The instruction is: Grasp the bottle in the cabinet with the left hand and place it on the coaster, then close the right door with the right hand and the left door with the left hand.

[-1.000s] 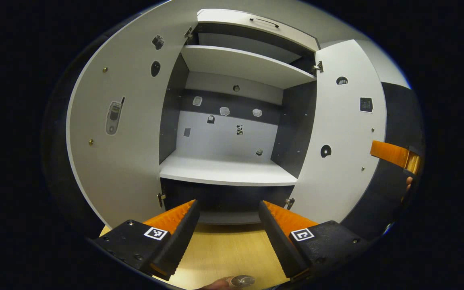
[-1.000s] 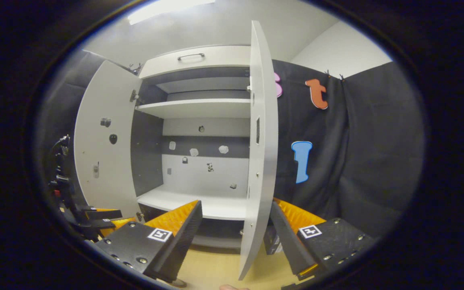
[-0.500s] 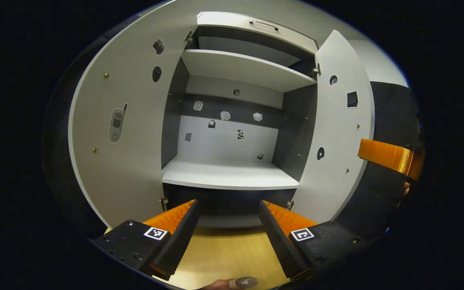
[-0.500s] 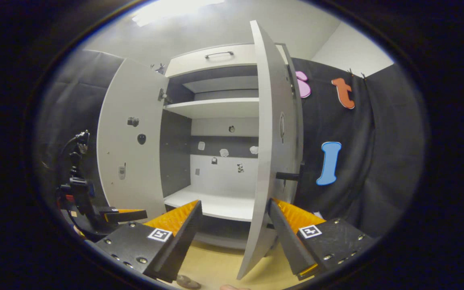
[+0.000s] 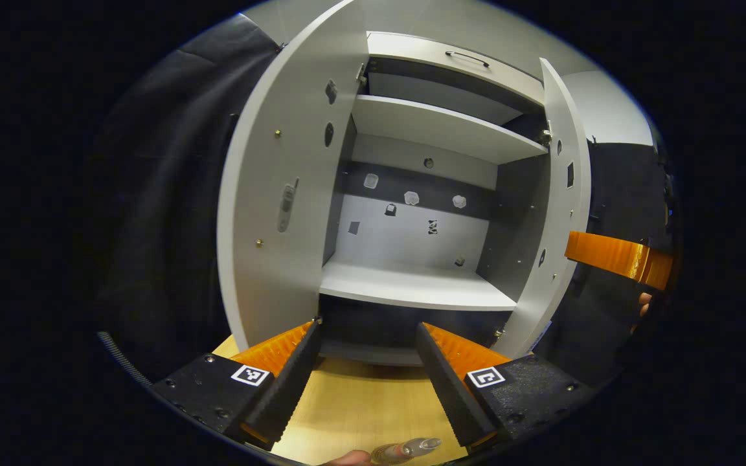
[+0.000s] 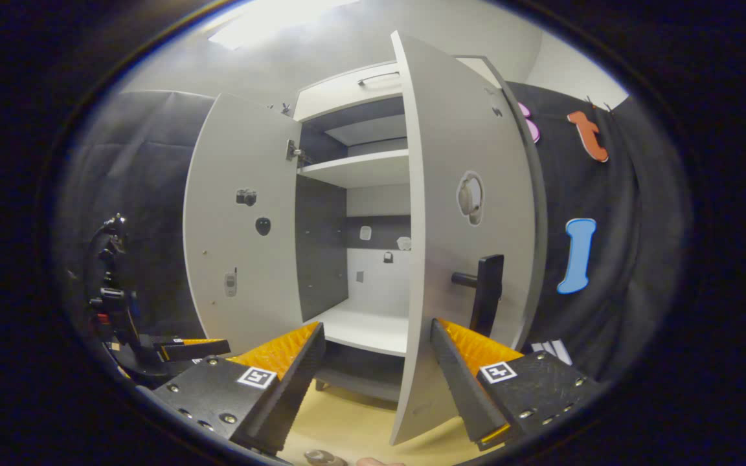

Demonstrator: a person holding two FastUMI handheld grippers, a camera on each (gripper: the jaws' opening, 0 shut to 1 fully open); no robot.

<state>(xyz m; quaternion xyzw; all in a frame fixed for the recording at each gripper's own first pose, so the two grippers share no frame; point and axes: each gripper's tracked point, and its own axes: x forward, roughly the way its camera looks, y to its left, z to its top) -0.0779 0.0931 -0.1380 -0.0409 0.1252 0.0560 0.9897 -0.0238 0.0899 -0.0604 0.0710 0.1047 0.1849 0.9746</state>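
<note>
The cabinet (image 5: 412, 288) is white with dark grey inside walls. Its doors (image 6: 470, 259) are white with small stickers. The table (image 5: 360, 408) is light wood.

The right door (image 6: 463, 246) stands partly swung across the cabinet opening; the left door (image 5: 276, 213) stands wide, its side unobstructed.

The pale right door (image 6: 463, 213) stands half-swung with a dark handle (image 6: 484, 291); the left door (image 6: 243, 220) hangs wide open.
</note>
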